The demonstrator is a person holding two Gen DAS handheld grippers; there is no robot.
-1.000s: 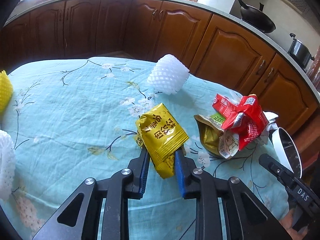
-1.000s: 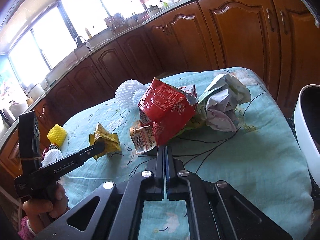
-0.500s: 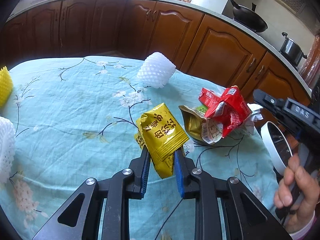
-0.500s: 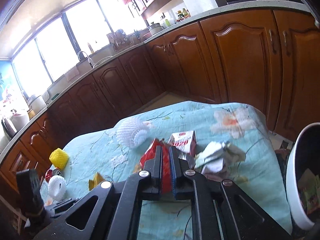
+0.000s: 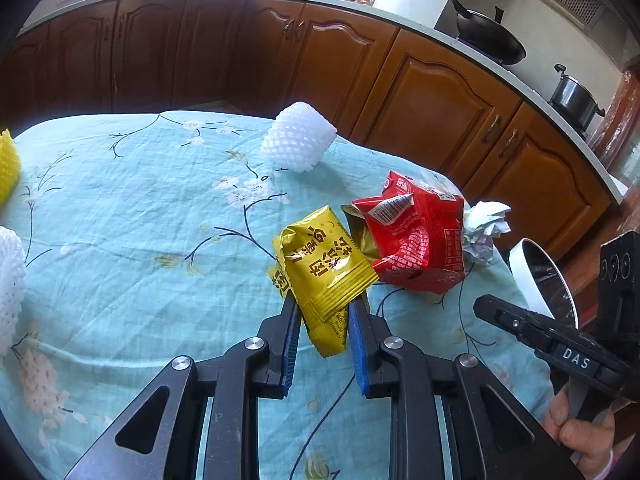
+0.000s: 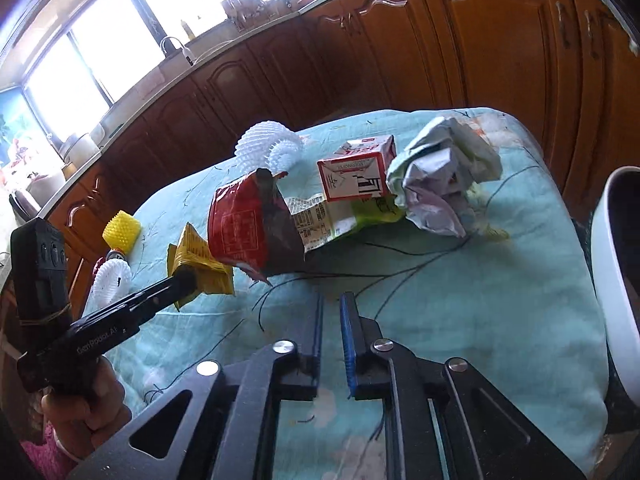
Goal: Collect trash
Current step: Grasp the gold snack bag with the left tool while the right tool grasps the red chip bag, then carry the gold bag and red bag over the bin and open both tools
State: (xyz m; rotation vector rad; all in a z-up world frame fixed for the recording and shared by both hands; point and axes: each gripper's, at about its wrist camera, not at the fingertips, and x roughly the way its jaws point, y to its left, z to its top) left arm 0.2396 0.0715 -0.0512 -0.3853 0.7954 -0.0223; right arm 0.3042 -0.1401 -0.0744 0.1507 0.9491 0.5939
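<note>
My left gripper is shut on a yellow snack packet and holds it above the teal tablecloth; it also shows in the right wrist view. A red wrapper lies just right of it, with a gold-green bag, a small red-and-white carton and crumpled paper behind. My right gripper is slightly open and empty, above the cloth in front of the red wrapper. A white bin stands at the table's right edge.
White foam nets and a yellow one lie on the table. Brown kitchen cabinets curve behind. The bin also shows at the right in the left wrist view.
My right gripper has let go of the red wrapper, which now lies on the table, and pulled back with its jaws slightly apart. My left gripper moved right with the yellow packet.
</note>
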